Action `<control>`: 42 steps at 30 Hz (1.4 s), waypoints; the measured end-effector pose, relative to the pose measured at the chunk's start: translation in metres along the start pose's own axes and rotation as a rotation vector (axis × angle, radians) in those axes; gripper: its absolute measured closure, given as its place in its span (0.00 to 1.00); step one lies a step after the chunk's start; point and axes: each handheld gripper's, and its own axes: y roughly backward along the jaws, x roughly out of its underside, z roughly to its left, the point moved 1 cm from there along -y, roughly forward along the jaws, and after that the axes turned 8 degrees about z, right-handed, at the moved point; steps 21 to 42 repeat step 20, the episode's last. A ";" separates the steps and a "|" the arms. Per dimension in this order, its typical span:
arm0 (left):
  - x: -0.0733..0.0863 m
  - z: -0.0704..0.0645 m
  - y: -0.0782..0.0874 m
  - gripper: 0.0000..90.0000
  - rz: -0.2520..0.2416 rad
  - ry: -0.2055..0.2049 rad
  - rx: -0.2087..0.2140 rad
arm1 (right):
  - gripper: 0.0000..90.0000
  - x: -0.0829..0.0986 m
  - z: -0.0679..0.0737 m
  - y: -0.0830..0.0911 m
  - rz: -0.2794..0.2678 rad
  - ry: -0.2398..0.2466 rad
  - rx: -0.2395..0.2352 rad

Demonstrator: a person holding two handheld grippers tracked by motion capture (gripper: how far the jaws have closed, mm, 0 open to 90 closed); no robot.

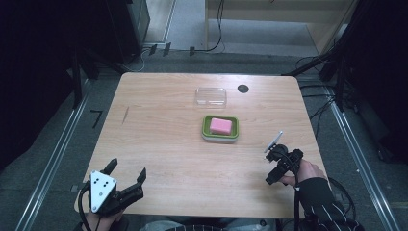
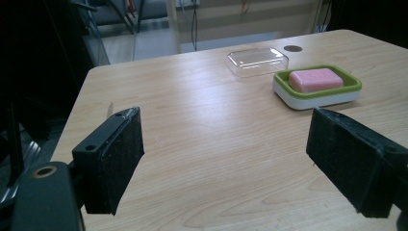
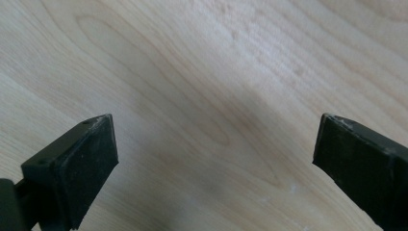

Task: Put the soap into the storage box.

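A pink soap bar (image 1: 221,125) lies in a white dish with a green rim (image 1: 205,130) near the table's middle. Its clear plastic lid (image 1: 210,96) rests apart, just behind the dish. My left gripper (image 1: 126,171) hovers at the near left corner, open and holding nothing. In the left gripper view the left gripper (image 2: 235,154) faces the soap (image 2: 315,79), the dish (image 2: 288,94) and the lid (image 2: 257,61) from far off. My right gripper (image 1: 271,161) is at the near right, tilted down at bare wood. In the right gripper view the right gripper (image 3: 219,163) stands wide open.
A small black disc (image 1: 243,88) is set in the wooden table (image 1: 159,144) at the back right, next to the lid. Cables (image 1: 312,103) and dark stands ring the table on the floor. A sleeved forearm (image 1: 320,199) comes in at the bottom right.
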 end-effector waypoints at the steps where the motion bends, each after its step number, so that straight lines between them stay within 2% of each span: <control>1: 0.000 0.000 0.000 0.15 -0.001 0.001 -0.001 | 0.02 0.002 0.000 -0.001 0.004 -0.004 -0.001; 8: 0.000 0.000 0.000 0.15 -0.001 0.001 0.000 | 0.02 0.014 0.001 -0.005 -0.010 -0.031 -0.006; 14: 0.000 0.000 -0.001 0.15 -0.001 -0.002 0.002 | 0.02 0.020 0.001 -0.011 0.017 -0.035 -0.007; 20: -0.001 -0.001 -0.003 0.15 0.002 -0.004 0.003 | 0.02 0.018 0.001 -0.011 0.014 -0.014 0.002; 42: -0.001 -0.001 -0.003 0.15 0.002 -0.004 0.003 | 0.02 0.018 0.001 -0.011 0.014 -0.014 0.002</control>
